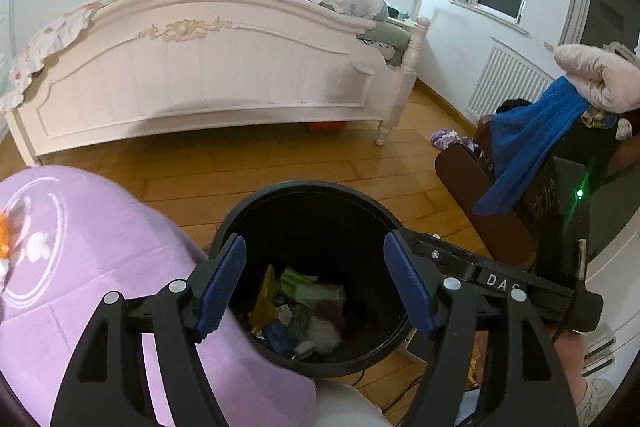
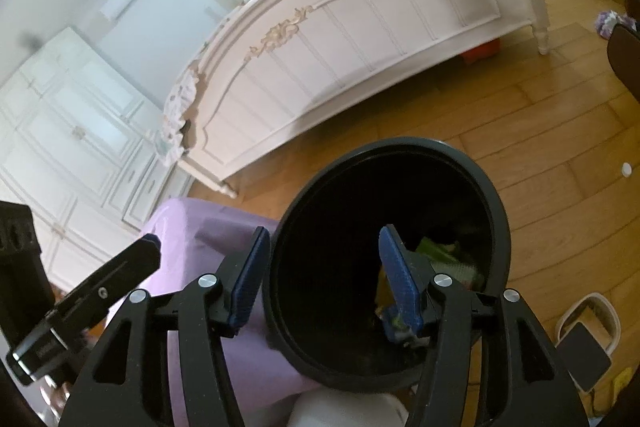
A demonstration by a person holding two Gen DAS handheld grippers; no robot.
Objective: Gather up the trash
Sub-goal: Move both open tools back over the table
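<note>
Trash lies at the bottom of the black bin, straight ahead of and below the left gripper: crumpled wrappers in green and yellow, a bit of blue, something white and fluffy. By the look of it all of this is light, soft and crushable, nothing fragile; loose scraps like these would want a pinch across a bunched fold rather than at a flat edge, where a thin film could slip from the pads.

The left gripper stands wide apart with nothing between its blue pads, which frame the bin's mouth from above. The right gripper is also parted and holds nothing; its left pad sits outside the bin's rim, its right pad over the opening, with green scraps just beyond that pad.

To the left of both grippers is a purple cloth, close against the bin. The bin itself looks like stiff, smooth plastic; its rim would be the natural hold if it must be shifted.
</note>
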